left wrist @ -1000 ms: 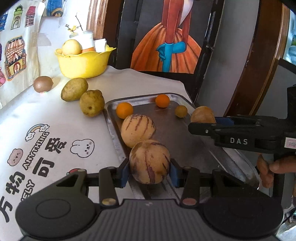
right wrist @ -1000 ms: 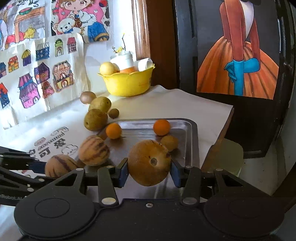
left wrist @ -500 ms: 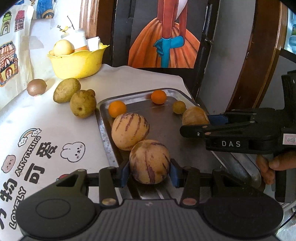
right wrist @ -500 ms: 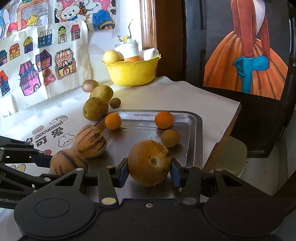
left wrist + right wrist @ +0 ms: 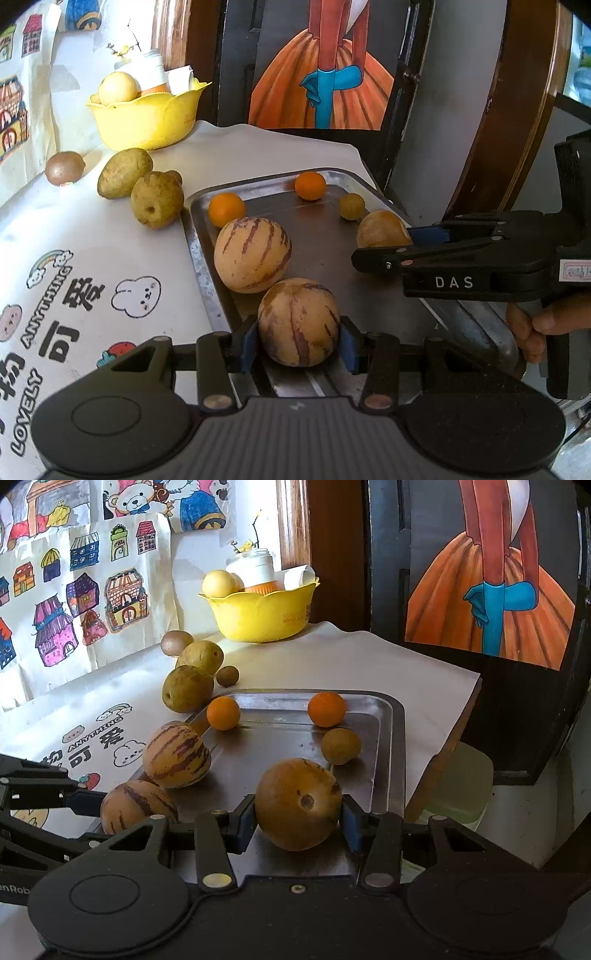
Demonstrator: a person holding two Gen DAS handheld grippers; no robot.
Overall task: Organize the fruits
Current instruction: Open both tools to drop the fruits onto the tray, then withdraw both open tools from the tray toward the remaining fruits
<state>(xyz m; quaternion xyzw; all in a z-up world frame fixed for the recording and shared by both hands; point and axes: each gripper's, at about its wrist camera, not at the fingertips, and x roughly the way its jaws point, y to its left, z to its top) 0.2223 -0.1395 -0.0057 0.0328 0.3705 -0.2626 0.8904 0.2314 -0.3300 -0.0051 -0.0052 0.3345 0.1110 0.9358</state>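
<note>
the person (image 5: 532,328) is mostly cut off by the right edge, so only some fingers on a black handle show. the small brown fruit (image 5: 173,176) is nearly all hidden behind the green pear (image 5: 157,199) in the left view, and the things in the yellow bowl (image 5: 258,616) are half hidden by its wall. the striped melon (image 5: 136,806) sits partly behind the right gripper's black body.
</note>
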